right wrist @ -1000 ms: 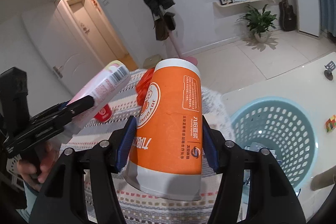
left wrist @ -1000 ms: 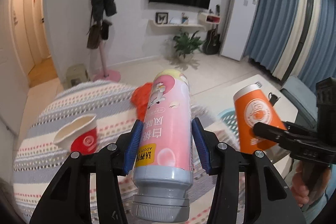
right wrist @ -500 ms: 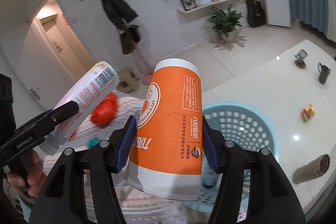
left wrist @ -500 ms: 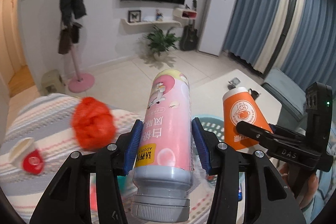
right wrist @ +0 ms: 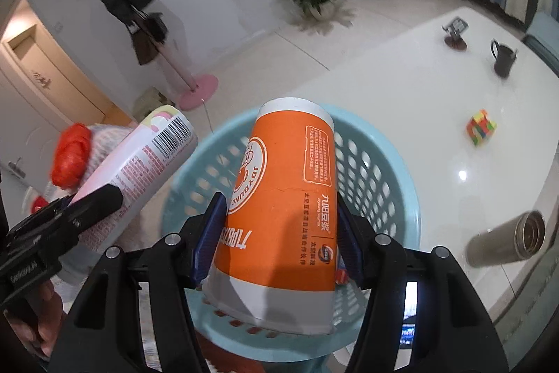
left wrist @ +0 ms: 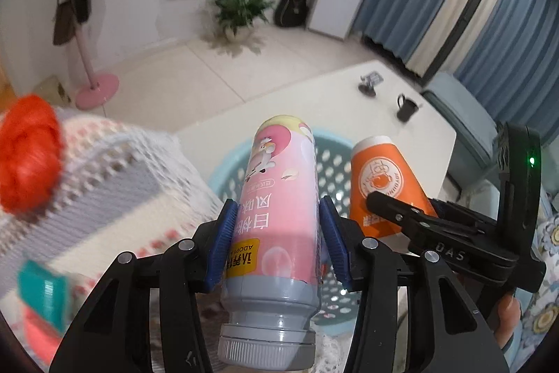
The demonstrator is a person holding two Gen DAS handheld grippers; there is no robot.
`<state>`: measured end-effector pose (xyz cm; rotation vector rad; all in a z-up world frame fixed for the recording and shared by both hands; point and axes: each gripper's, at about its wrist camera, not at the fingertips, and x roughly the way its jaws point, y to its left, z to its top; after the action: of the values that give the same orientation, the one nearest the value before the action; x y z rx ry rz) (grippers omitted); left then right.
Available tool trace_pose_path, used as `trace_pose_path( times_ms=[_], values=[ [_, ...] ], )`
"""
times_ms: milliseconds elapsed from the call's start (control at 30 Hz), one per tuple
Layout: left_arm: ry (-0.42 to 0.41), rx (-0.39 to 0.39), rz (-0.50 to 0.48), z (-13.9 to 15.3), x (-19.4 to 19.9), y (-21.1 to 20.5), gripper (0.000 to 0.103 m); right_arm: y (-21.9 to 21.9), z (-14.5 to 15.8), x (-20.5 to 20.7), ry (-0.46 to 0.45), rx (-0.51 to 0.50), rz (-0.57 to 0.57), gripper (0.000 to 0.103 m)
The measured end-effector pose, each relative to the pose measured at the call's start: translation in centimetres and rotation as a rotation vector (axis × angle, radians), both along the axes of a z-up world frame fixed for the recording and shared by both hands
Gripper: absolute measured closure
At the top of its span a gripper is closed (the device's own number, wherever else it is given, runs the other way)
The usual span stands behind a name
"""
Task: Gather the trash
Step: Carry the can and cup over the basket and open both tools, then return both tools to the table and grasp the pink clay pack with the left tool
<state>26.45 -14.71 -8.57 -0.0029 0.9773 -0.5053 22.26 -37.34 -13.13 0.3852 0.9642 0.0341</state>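
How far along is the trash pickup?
Done: a few items already lie in the blue basket. In hand: left gripper grips the pink bottle, right gripper the orange cup, both over it. Left: release; orange-red wad remains.

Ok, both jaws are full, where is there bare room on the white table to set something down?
Widest bare patch: the white table between the blue basket, the black mug and the colour cube. A smaller one lies between the cube and the steel flask. It is crowded left of the basket, around the red bag on the striped cloth.
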Motion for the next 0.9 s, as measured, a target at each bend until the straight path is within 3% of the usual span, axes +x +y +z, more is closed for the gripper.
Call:
trace_pose_path(
  times_ms=[167,300,733,900],
  values=[
    [0.047,0.026,-0.026,-1.9,0.4,-1.0,0.056,-0.5,-1.7,-0.1,0.039,0.008,-0.024,0.044],
    [0.033,0.019,-0.032,-1.4,0.3,-1.0,0.053,-1.2,-2.0,0.0,0.044,0.040,-0.039,0.044],
    [-0.014,0.017,-0.020,0.4,-2.0,0.2,0.050,0.5,0.3,-1.0,0.005,0.012,-0.008,0.042],
    [-0.016,-0.055,0.016,2.0,-3.3,2.8,0.050,2.1,2.2,-1.5,-0.025,0.013,0.029,0.042]
  ],
)
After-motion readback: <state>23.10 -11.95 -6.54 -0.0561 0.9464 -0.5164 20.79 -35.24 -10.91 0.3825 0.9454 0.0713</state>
